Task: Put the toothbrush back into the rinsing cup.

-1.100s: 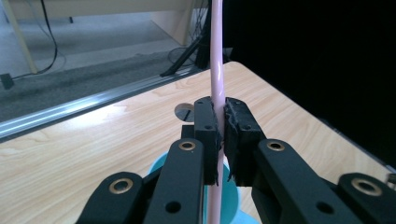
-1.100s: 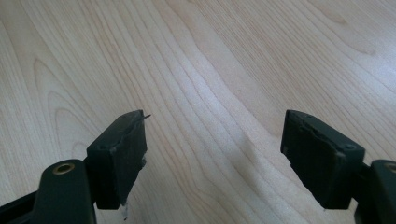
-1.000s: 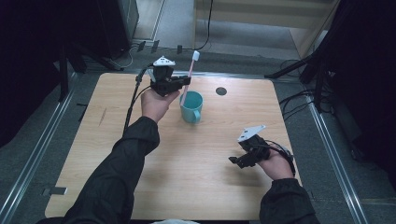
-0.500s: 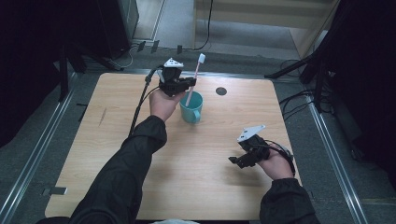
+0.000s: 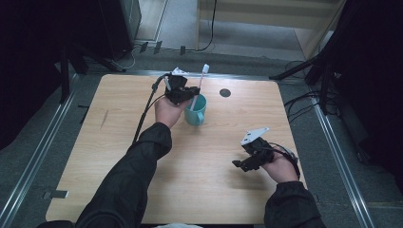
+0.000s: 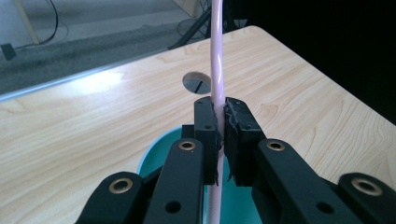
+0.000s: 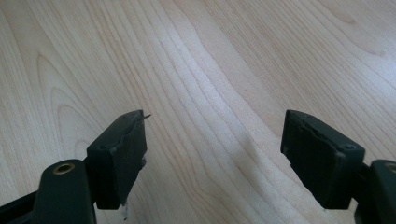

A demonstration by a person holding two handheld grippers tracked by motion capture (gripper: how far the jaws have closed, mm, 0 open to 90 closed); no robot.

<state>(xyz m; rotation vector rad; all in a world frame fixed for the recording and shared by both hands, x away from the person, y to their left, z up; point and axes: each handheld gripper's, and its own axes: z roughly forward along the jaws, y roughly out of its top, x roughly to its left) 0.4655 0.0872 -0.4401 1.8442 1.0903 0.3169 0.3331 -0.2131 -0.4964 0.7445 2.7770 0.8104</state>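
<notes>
The left hand-held gripper (image 5: 189, 93) is held over the far middle of the table (image 5: 119, 142), its 2 black jaws clamped on the thin pale handle of a toothbrush (image 6: 216, 70). In the left gripper view the handle is seen pinched between the pads (image 6: 205, 126) and running down into the open mouth of a teal cup (image 6: 149, 161) directly below. In the high view the toothbrush (image 5: 201, 80) is seen leaning slightly, with its white head above the gripper and its lower end inside the cup (image 5: 196, 110), which stands upright on the table just beside the left hand (image 5: 168, 110). A dark round hole (image 5: 225, 92) is set in the tabletop near the cup, toward the far edge. The right hand-held gripper (image 5: 240, 164) is held low near the right front of the table, well apart from the cup; in the right gripper view its 2 jaws are spread wide with nothing between them, above bare wood grain (image 7: 210, 70).
</notes>
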